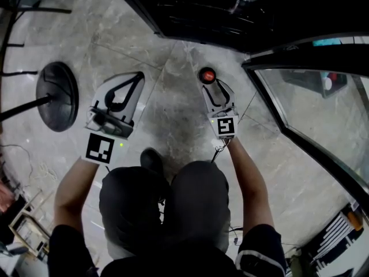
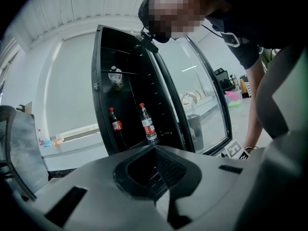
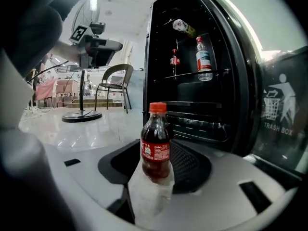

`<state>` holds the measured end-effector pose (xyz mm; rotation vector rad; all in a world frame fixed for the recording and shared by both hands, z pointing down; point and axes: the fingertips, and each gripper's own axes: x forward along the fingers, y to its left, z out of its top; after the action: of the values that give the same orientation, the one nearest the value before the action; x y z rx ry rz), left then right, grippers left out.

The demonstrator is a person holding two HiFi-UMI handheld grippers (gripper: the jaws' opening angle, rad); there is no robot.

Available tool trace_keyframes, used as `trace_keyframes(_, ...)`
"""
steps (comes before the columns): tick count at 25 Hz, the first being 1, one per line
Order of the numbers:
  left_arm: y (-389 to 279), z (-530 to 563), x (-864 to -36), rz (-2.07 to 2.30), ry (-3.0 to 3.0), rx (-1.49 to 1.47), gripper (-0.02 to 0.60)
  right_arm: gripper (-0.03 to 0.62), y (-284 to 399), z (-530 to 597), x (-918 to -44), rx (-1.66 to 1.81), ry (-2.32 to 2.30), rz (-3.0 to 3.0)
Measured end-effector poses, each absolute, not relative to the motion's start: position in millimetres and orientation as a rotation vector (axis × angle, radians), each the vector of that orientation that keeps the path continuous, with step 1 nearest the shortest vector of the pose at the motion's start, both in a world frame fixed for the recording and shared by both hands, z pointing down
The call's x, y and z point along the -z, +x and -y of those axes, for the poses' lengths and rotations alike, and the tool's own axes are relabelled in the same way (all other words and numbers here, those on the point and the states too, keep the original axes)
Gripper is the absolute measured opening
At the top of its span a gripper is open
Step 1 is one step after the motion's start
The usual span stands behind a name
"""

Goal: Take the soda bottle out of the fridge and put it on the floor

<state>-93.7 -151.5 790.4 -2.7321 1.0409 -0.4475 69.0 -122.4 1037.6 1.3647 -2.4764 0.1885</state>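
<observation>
Your right tongs (image 3: pixel 153 179) stand released, their pads clear of the small plastic soda bottle (image 3: pixel 155 141) of dark cola with its red cap and red label. The bottle stands upright between their tips on the pale marble floor (image 1: pixel 173 114), near the floor's edge at the foot of the tall black fridge (image 3: pixel 192 105). The fridge's glass door (image 1: pixel 311 114) is swung open. Your left tongs (image 2: pixel 155 150) are clenched on nothing, well to the left of the bottle.

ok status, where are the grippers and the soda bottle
Left gripper shut, empty. Right gripper jaws apart, not gripping. Soda bottle upright on floor at its tips, out of the fridge. Fridge door open alongside, not blocking.
</observation>
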Motion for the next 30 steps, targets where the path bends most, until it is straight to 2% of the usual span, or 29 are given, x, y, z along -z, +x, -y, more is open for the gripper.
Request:
trace_keyframes(5,-96.8,151.8,-790.7,-1.066,-2.741,0.432,0.023,0.127,65.9,115.5,-1015.0,-0.143,1.345,2.521)
trace_keyframes(8,-95.9,151.3,-793.1,-1.067,-2.747,0.432,0.023,0.104,61.3,114.0,-1007.3,-0.112,1.332,2.527)
trace_keyframes(9,-95.3,151.1,-793.8,-1.066,-2.751,0.432,0.023,0.059,60.5,114.0,-1005.5,-0.106,1.334,2.525)
trace_keyframes(11,-94.4,150.8,-795.2,-1.065,-2.758,0.436,0.023,0.029,61.3,115.6,-1001.5,-0.11,1.349,2.524)
trace_keyframes(30,-88.0,146.2,-774.2,-1.087,-2.795,0.414,0.023,0.019,64.0,113.8,-924.6,-0.05,1.359,2.556)
